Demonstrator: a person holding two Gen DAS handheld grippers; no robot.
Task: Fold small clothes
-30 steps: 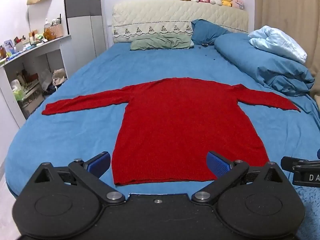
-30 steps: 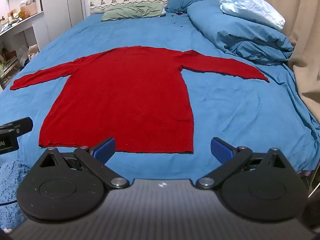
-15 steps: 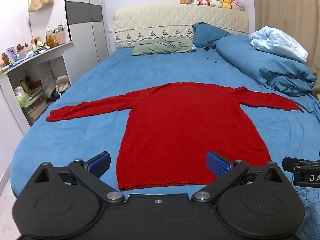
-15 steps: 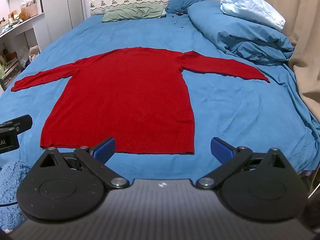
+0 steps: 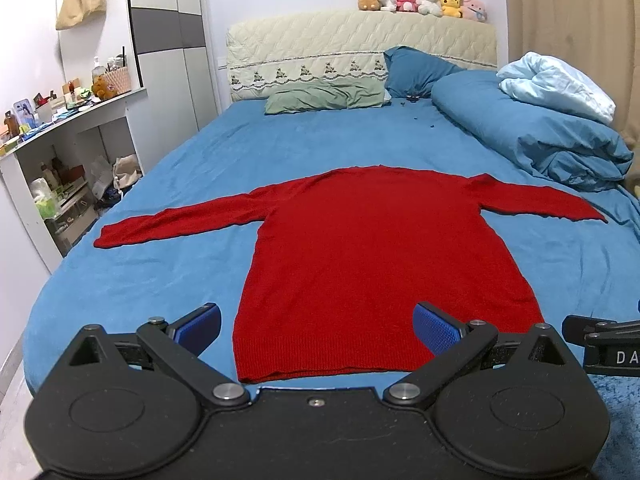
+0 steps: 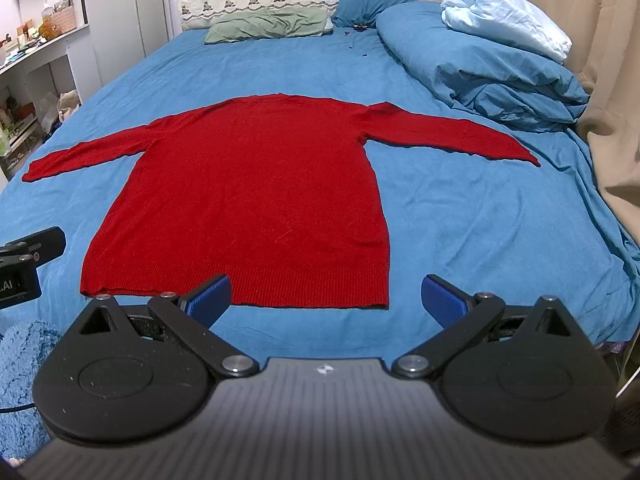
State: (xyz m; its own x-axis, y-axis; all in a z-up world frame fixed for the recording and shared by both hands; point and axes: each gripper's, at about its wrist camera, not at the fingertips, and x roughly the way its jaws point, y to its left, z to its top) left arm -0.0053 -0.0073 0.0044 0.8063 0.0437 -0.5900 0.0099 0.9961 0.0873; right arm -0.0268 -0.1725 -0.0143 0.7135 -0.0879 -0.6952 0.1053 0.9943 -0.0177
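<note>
A red long-sleeved sweater [image 5: 372, 256] [image 6: 256, 196] lies flat on the blue bed sheet [image 5: 160, 272] [image 6: 472, 232], both sleeves spread out sideways and the hem nearest me. My left gripper [image 5: 316, 326] hovers open in front of the hem, holding nothing. My right gripper [image 6: 326, 300] is also open and empty, just short of the hem's right half. Each gripper's body shows at the edge of the other's view.
A rolled blue duvet [image 5: 532, 136] with a pale blue blanket [image 5: 556, 88] lies along the bed's right side. Pillows [image 5: 324, 96] rest at the headboard. A cluttered shelf unit [image 5: 60, 152] stands left of the bed; a curtain [image 6: 608, 80] hangs on the right.
The left gripper has tilted upward and drawn back a little, so the sweater sits lower in its view. The right gripper has barely moved. Both stay open.
</note>
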